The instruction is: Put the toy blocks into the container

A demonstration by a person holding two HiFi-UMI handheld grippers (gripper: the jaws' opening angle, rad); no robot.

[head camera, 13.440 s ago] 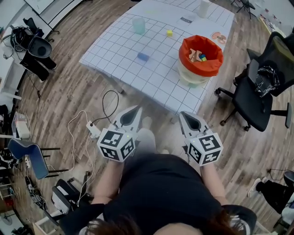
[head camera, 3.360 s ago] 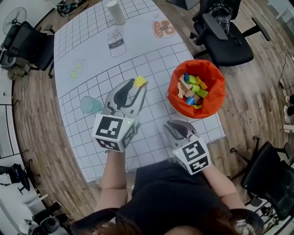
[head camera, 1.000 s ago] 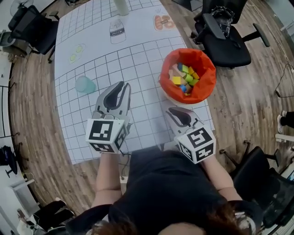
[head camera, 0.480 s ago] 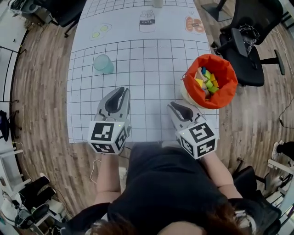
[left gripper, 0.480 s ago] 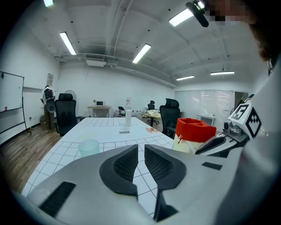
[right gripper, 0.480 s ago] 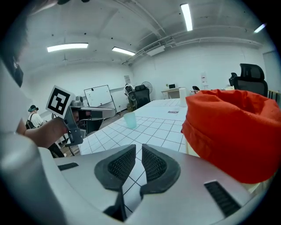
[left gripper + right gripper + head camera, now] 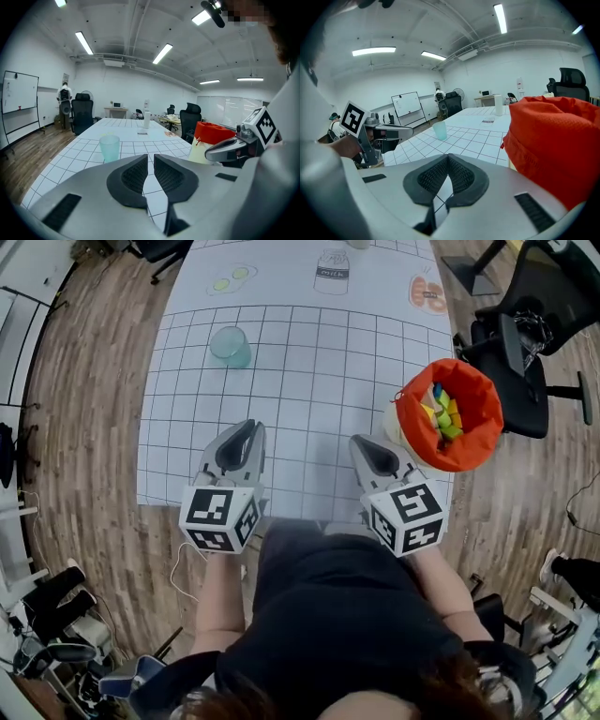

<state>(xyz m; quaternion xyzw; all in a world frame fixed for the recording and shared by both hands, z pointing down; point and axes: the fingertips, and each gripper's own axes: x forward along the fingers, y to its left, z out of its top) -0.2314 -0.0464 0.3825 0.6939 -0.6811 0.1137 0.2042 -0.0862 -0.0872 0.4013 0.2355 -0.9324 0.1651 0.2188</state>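
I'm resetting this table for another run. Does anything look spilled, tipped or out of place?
Nothing stands out. The orange container stands upright near the right edge of the table with the blocks inside it, the green cup stands upright, and no loose block lies on the table.

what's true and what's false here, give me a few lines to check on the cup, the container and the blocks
The orange container holds coloured blocks. True.
The teal cup lies tipped over. False: it stands upright.
A block sits inside the cup. False: the cup looks empty; blocks show only in the container.
The container stands near the right edge of the table. True.
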